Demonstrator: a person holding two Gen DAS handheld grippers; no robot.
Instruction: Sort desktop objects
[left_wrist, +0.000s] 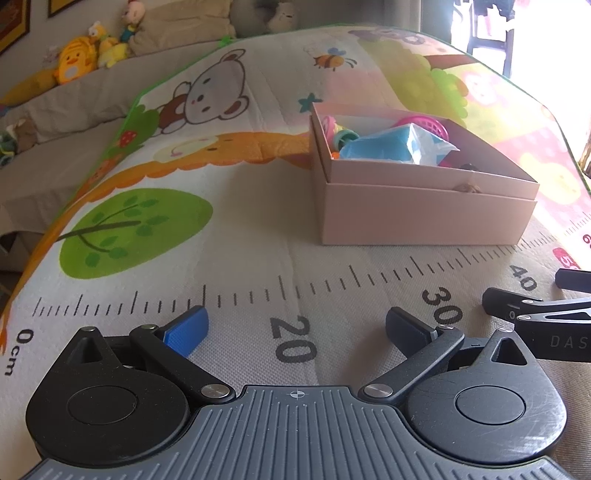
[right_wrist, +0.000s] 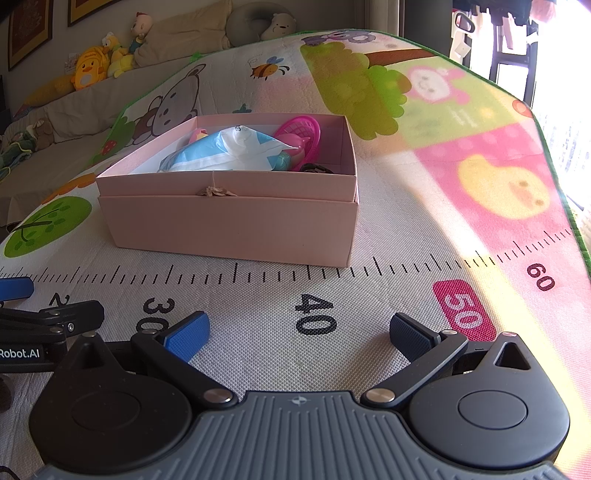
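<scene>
A pink cardboard box (left_wrist: 424, 218) sits on a cartoon play mat; it also shows in the right wrist view (right_wrist: 229, 229). Inside lie a blue-and-white plastic packet (right_wrist: 225, 151), a pink mesh toy basket (right_wrist: 301, 129), a dark object (right_wrist: 316, 168) at the near right corner, and small colourful toys (left_wrist: 341, 134). My left gripper (left_wrist: 295, 328) is open and empty, low over the mat's printed ruler, short of the box. My right gripper (right_wrist: 299, 332) is open and empty near the 40 mark, in front of the box. Each gripper shows at the other view's edge.
The play mat (right_wrist: 461, 177) carries a printed ruler along its near side. A sofa with plush toys (left_wrist: 77, 62) and cushions stands behind on the left. A bright window and dark chair legs (right_wrist: 509, 55) are at the far right.
</scene>
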